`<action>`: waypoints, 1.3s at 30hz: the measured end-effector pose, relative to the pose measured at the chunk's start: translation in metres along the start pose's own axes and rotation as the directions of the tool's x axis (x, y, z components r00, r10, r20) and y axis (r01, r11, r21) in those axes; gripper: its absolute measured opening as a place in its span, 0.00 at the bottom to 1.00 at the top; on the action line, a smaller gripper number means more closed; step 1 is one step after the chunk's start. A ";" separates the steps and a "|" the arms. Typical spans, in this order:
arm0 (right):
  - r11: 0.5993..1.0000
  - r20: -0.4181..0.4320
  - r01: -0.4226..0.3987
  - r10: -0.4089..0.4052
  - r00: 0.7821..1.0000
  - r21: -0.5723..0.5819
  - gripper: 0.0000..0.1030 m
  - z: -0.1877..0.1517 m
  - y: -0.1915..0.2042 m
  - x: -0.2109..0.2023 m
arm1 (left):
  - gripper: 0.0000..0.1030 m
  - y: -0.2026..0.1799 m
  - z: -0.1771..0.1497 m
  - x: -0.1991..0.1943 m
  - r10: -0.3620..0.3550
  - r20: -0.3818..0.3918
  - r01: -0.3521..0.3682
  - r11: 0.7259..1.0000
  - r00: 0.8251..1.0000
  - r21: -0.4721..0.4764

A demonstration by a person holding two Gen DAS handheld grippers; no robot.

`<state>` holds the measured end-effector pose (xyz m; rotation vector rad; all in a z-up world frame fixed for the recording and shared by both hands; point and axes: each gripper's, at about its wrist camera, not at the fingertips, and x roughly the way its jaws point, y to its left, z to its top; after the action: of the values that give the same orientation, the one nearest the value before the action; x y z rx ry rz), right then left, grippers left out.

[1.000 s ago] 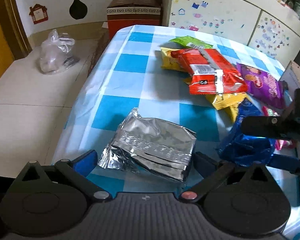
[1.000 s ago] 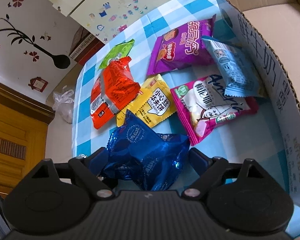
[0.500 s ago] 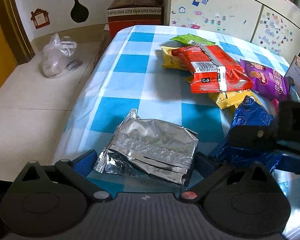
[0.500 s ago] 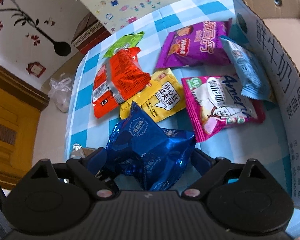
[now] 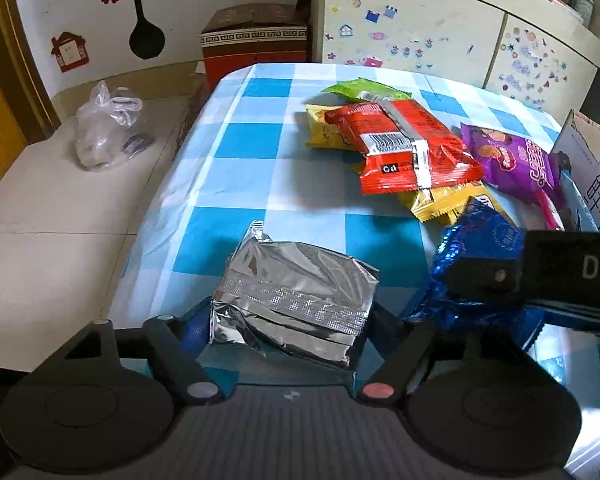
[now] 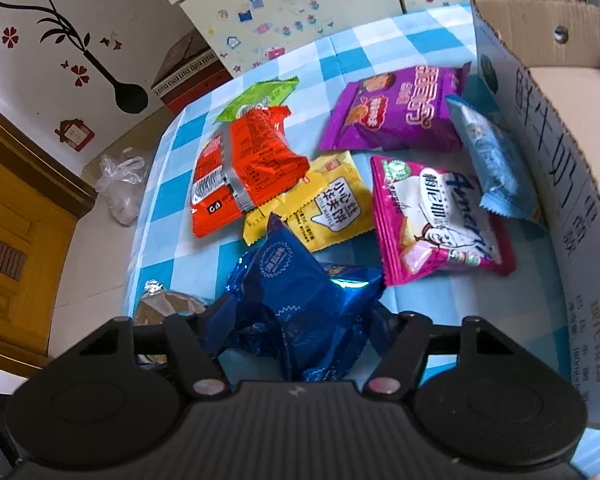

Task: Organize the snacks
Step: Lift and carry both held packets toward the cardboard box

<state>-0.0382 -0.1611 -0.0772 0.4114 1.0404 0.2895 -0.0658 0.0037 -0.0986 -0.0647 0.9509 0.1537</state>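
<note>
My left gripper (image 5: pixel 290 320) is shut on a silver foil packet (image 5: pixel 296 288), held just above the checked tablecloth (image 5: pixel 244 148). My right gripper (image 6: pixel 296 328) is shut on a crinkled blue foil bag (image 6: pixel 300 300); the same bag (image 5: pixel 476 248) and the right gripper's body show at the right of the left wrist view. Beyond lie a red packet (image 6: pixel 244 172), a yellow packet (image 6: pixel 324 204), a green packet (image 6: pixel 260 96), a purple packet (image 6: pixel 396 112), a pink packet (image 6: pixel 432 216) and a light blue packet (image 6: pixel 488 164).
An open cardboard box (image 6: pixel 560 152) stands at the right edge of the table, the light blue packet leaning on its wall. A stickered white cabinet (image 5: pixel 420 40) is behind the table. A clear plastic bag (image 5: pixel 108 128) and a red-brown box (image 5: pixel 256 44) sit on the floor left.
Both grippers have lifted with their packets and moved forward and right, towards the cardboard box. The silver packet is held more squarely between the left fingers.
</note>
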 end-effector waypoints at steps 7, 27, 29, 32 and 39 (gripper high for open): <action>1.000 0.031 -0.021 0.021 0.999 0.005 0.64 0.001 -0.001 -0.014 | 0.79 0.004 0.002 -0.014 -0.006 0.028 0.006 1.000 1.000 -0.016; 0.995 0.131 -0.057 0.067 0.989 -0.079 0.64 -0.006 -0.002 -0.067 | 0.79 0.004 -0.004 -0.042 0.006 0.070 -0.004 1.000 0.998 -0.022; 0.995 0.140 -0.066 0.077 0.987 -0.080 0.64 -0.007 -0.004 -0.073 | 0.79 0.005 -0.004 -0.046 0.004 0.075 -0.002 0.999 0.997 -0.034; 0.994 0.158 -0.078 0.090 0.983 -0.079 0.64 -0.007 -0.009 -0.083 | 0.79 0.005 -0.004 -0.051 0.000 0.085 0.004 0.999 0.996 -0.045; 0.996 0.217 -0.076 0.085 0.973 -0.052 0.64 -0.006 -0.028 -0.109 | 0.79 -0.003 -0.005 -0.059 -0.010 0.098 0.014 0.999 0.995 -0.040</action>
<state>-0.0952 -0.2305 -0.0085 0.4363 0.8015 0.3313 -0.1032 -0.0061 -0.0533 -0.0996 0.8493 0.1636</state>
